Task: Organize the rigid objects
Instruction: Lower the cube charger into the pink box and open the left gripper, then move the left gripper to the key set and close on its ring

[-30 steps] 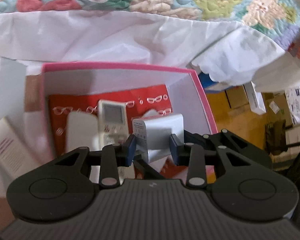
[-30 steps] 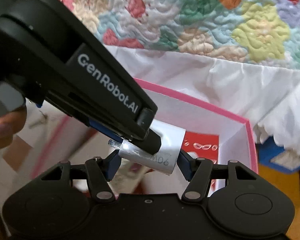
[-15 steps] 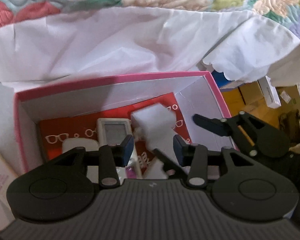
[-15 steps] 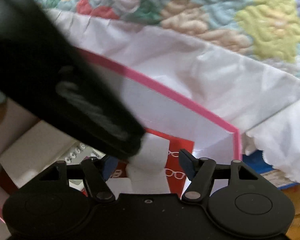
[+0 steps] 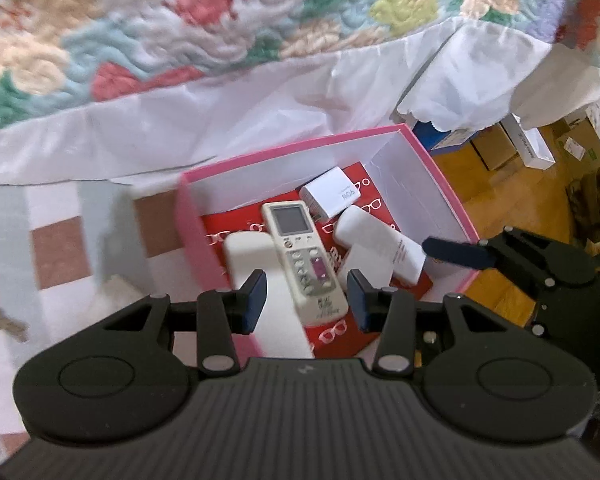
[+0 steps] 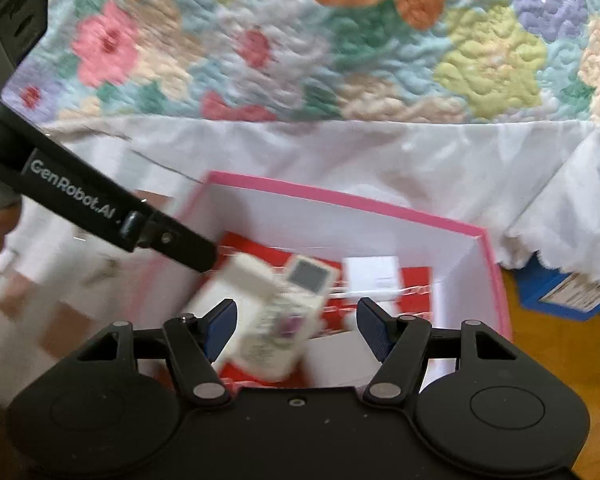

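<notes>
A pink box (image 5: 440, 176) with a red lining holds a white remote control with a screen (image 5: 300, 256), a white charger block (image 5: 332, 198), a white tube-shaped case (image 5: 380, 240) and a long white object (image 5: 260, 280). My left gripper (image 5: 306, 300) is open and empty above the box's near edge. My right gripper (image 6: 298, 326) is open and empty over the same box (image 6: 340, 200); the remote (image 6: 284, 312) and charger block (image 6: 370, 274) lie below it. The right gripper's finger (image 5: 456, 252) shows in the left wrist view at the box's right rim.
A flowered quilt (image 5: 220, 20) and white sheet (image 5: 220, 120) hang behind the box. Keys (image 5: 4, 322) lie at the far left. Cardboard boxes (image 5: 528, 148) stand on the wooden floor at right. A blue box (image 6: 560, 292) sits under the sheet.
My left gripper let go of the white charger block into the box and pulled back and up. Both grippers have drawn away from the box.
</notes>
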`<state>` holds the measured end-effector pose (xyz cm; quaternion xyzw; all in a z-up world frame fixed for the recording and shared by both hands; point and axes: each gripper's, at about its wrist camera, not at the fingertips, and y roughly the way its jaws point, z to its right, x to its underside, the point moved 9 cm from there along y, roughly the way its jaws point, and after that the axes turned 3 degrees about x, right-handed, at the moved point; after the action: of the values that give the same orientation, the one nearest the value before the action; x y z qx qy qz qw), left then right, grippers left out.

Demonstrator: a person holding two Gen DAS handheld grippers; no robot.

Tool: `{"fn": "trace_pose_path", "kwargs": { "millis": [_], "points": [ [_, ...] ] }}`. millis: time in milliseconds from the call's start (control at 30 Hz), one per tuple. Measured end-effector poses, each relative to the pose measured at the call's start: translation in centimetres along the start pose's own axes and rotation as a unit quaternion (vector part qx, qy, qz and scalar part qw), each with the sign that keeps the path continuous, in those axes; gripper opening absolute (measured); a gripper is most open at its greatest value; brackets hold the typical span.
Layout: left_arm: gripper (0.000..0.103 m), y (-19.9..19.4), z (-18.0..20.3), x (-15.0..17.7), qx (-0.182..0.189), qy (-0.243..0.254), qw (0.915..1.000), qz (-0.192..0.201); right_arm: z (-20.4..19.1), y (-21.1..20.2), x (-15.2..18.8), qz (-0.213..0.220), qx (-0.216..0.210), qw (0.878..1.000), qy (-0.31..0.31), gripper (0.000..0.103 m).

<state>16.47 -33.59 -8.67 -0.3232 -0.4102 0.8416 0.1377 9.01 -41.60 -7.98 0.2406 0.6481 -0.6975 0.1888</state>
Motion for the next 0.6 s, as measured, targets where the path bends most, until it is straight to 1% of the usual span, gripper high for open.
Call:
{"fn": "trace_pose_path", "kwargs": {
  "millis": [67, 233, 333, 467, 600],
  "points": [
    [0.046, -1.7, -0.5, 0.7, -0.013, 0.005, 0.9999, 0.004, -1.4, -1.1, -0.1, -0.001, -0.010, 1.000, -0.005, 0.070],
    [0.046, -4.7, -1.9, 2.6, -0.036, 0.007, 0.9993, -0.009, -4.3, -3.5, -0.4, 0.003, -0.044, 0.999, 0.009, 0.071],
    [0.047, -6.4, -2.8, 3.5, -0.057, 0.011, 0.9983, -0.008, -6.4, -4.6, -0.4, -0.010, -0.067, 0.998, 0.008, 0.071],
    [0.048, -7.7, -4.2, 4.7, -0.077, 0.008, 0.9969, -0.014, -8.1, -5.7, -0.2, -0.022, -0.093, 0.995, 0.018, 0.071],
    [0.049, -8.5, -5.8, 5.9, -0.093, 0.005, 0.9954, -0.024, -9.9, -6.8, 0.3, -0.019, -0.108, 0.994, 0.019, 0.071]
  ]
}}
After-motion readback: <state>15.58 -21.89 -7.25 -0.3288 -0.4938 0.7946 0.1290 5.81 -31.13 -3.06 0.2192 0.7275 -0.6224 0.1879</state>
